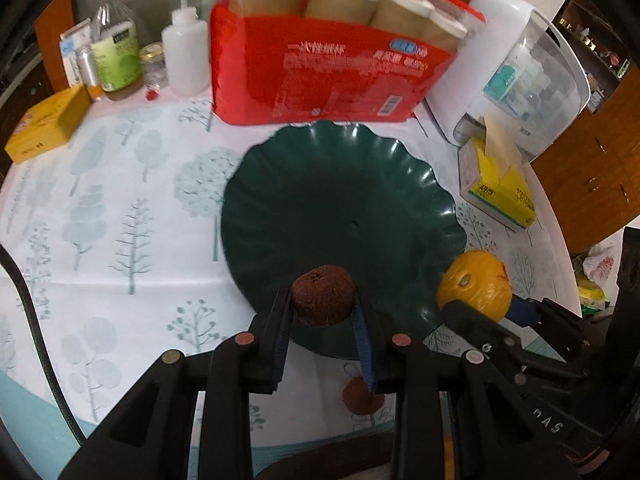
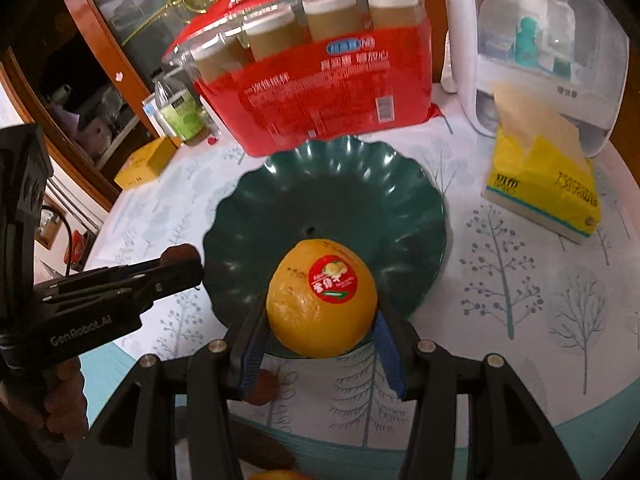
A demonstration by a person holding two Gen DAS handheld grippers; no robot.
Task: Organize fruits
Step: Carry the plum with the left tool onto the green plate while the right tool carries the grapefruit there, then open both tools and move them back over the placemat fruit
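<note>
A dark green scalloped plate (image 1: pixel 344 184) (image 2: pixel 340 196) lies in the middle of the tree-patterned tablecloth. My left gripper (image 1: pixel 323 300) is shut on a small brown rough-skinned fruit (image 1: pixel 322 295) over the plate's near rim; in the right wrist view that gripper (image 2: pixel 180 266) reaches in from the left with the brown fruit (image 2: pixel 179 255) at its tip. My right gripper (image 2: pixel 322 312) is shut on an orange (image 2: pixel 320 308) with a red sticker, held above the plate's near edge; the left wrist view shows that orange (image 1: pixel 476 284) at the right. Another brown fruit (image 1: pixel 362 396) (image 2: pixel 264 388) lies on the cloth below the fingers.
A red pack of paper cups (image 1: pixel 320 64) (image 2: pixel 320 84) stands just behind the plate. A yellow tissue pack (image 1: pixel 496 188) (image 2: pixel 544 176) and a white appliance (image 1: pixel 520 76) are at the right; bottles (image 1: pixel 116 48) and a yellow box (image 1: pixel 48 124) at the left.
</note>
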